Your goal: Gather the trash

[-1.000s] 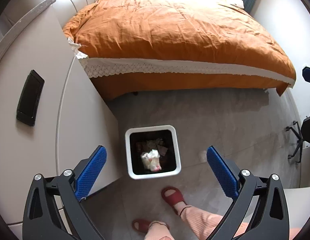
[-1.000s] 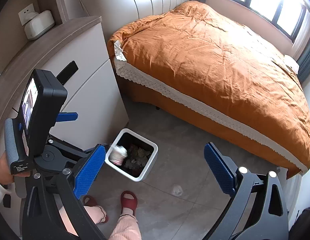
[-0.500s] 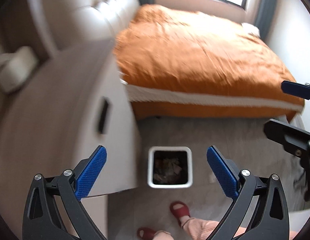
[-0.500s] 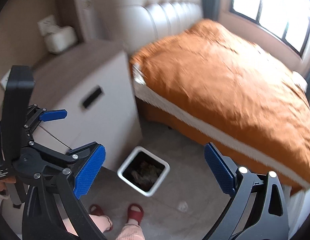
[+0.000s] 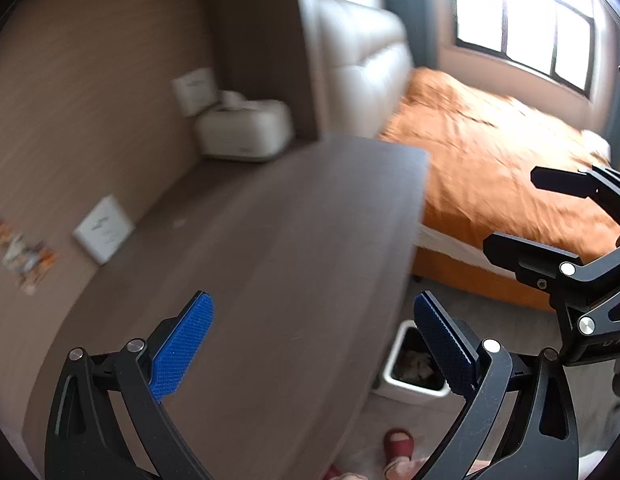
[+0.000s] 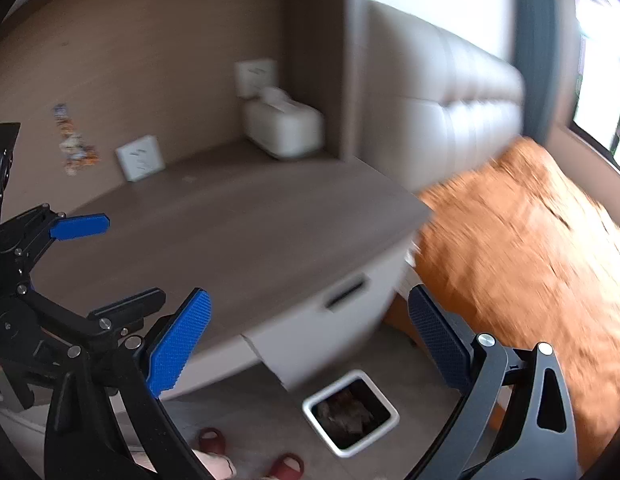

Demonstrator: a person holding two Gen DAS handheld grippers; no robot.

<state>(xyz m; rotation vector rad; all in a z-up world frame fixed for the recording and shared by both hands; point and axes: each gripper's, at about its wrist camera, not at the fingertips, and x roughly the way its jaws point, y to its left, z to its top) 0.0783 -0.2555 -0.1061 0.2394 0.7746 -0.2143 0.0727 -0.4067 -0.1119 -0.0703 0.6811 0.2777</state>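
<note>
A white square trash bin (image 6: 351, 412) stands on the grey floor beside the nightstand, with crumpled trash inside; it also shows in the left wrist view (image 5: 415, 364), partly behind a finger. My left gripper (image 5: 312, 346) is open and empty above the brown nightstand top (image 5: 270, 248). My right gripper (image 6: 310, 340) is open and empty, above the nightstand's front edge and the bin. The left gripper also appears in the right wrist view (image 6: 80, 226) at the left. Both views are blurred by motion.
A white tissue box (image 6: 284, 124) sits at the back of the nightstand top (image 6: 230, 216). White wall sockets (image 6: 140, 158) are on the brown wall. The bed with an orange duvet (image 6: 522, 240) lies to the right. Red slippers (image 6: 286, 466) are on the floor below.
Both grippers have risen and swung left, from over the bin and bed to the nightstand top and wall. Both stay open and empty.
</note>
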